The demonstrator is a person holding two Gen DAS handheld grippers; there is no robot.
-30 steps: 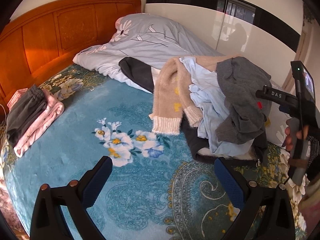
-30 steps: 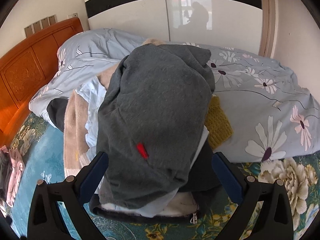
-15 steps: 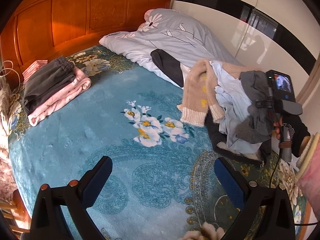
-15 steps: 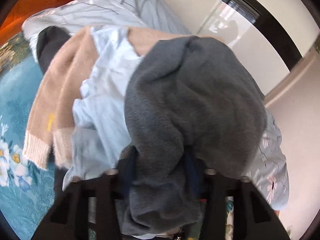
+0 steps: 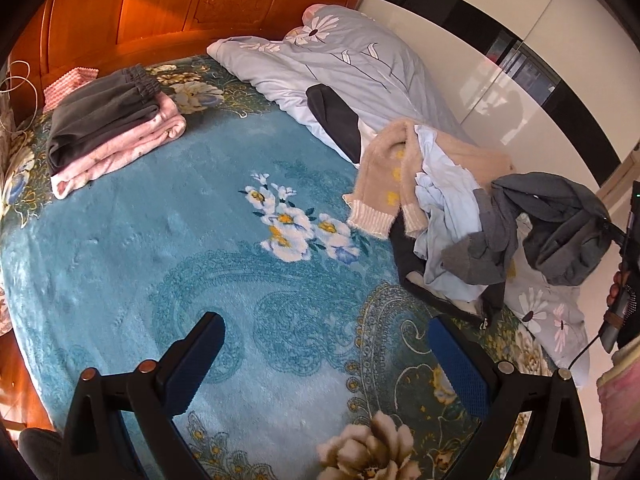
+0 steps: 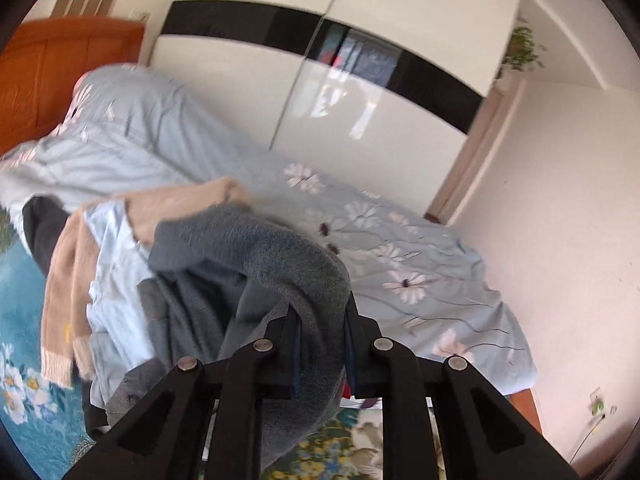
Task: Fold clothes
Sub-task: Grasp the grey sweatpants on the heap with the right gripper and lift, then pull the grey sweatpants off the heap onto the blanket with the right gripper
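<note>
Grey sweater pinched between closed right gripper fingers, lifted off the clothes pile at 3 o'clock on the bed — left gripper spread wide, holding nothing, above blue blanket; folded stack at 10 o'clock.

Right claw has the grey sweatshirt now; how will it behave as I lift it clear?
Likely floppy: the grey sweatshirt already sags either side of the right claw. Its thick fleece looks fairly heavy. A trailing part still rests on the light blue garment, so it may drag that along.
</note>
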